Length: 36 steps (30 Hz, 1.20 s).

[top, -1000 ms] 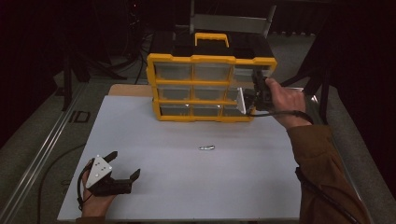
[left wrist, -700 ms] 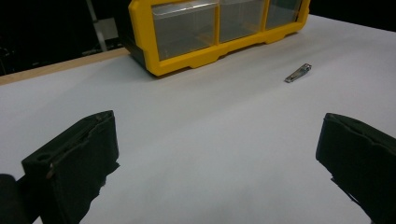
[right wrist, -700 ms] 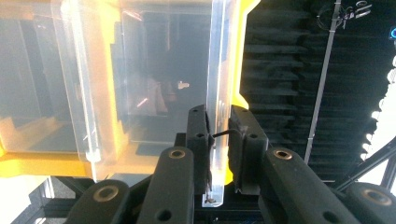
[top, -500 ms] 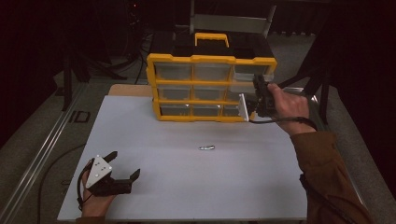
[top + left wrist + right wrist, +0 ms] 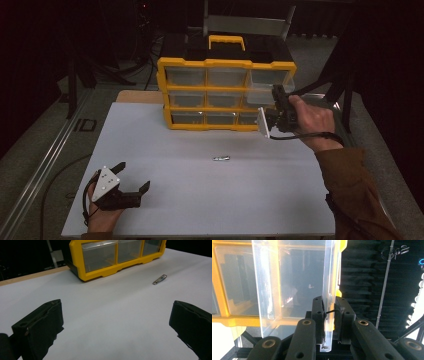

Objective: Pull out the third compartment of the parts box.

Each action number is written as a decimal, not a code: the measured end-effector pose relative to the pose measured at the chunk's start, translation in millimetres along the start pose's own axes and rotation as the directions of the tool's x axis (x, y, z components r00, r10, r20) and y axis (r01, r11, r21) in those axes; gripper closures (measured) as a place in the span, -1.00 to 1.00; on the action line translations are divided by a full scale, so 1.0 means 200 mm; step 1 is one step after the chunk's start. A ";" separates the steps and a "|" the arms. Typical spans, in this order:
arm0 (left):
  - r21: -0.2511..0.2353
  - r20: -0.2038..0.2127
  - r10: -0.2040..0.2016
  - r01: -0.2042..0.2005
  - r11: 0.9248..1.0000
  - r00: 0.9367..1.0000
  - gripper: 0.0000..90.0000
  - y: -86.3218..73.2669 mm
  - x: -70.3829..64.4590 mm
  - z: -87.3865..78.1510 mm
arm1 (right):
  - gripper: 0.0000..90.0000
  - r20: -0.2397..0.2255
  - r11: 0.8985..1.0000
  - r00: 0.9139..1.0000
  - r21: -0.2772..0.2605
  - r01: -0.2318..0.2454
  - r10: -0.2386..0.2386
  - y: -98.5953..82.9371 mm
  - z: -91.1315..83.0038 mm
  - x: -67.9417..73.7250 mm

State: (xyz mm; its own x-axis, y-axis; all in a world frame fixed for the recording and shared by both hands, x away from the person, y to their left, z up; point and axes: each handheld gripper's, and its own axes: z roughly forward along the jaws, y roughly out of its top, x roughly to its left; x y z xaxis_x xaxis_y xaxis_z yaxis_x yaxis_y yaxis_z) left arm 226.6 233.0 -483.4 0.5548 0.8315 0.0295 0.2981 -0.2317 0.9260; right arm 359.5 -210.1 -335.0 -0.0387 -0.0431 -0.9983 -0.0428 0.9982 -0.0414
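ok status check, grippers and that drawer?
Right gripper shut on clear drawer, top right of the yellow organizer, partly pulled out. Left gripper open, resting low on white table. Small metal piece lies mid-table, nothing blocking.

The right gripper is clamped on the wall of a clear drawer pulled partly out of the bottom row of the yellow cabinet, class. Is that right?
Not quite: the drawer is in the top row, not the bottom, as the high view shows. The right gripper is clamped on its clear wall, and it is pulled partly out of the yellow cabinet.

Gaping tongs (image 5: 115, 325) face yellow organizer (image 5: 112, 255), nail clipper (image 5: 159, 279).
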 end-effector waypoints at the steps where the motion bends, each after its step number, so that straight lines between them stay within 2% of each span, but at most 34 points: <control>1: 0.000 0.000 0.001 -0.001 1.000 1.000 -0.99 0.00 0.00 0.00 | 0.76 0.002 1.000 1.000 -0.004 0.003 -0.003 0.00 -0.01 0.00; 11: -0.002 -0.001 0.000 0.000 1.000 1.000 -0.99 0.00 0.00 0.00 | 0.76 0.004 1.000 1.000 -0.013 0.009 -0.009 0.00 -0.07 0.00; 36: 0.001 -0.003 0.003 -0.003 1.000 1.000 -0.99 0.00 0.00 0.00 | 0.76 0.002 1.000 1.000 -0.017 0.016 -0.016 -0.02 -0.09 0.01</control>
State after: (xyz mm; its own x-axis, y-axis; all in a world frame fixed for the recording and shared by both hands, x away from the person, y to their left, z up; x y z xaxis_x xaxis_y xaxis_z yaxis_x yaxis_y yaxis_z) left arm 226.4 233.0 -483.3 0.5536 0.8322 0.0328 0.2974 -0.2344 0.9255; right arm 342.2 -215.1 -335.2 -0.0359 -0.0593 -0.9976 -0.0603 0.9965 -0.0571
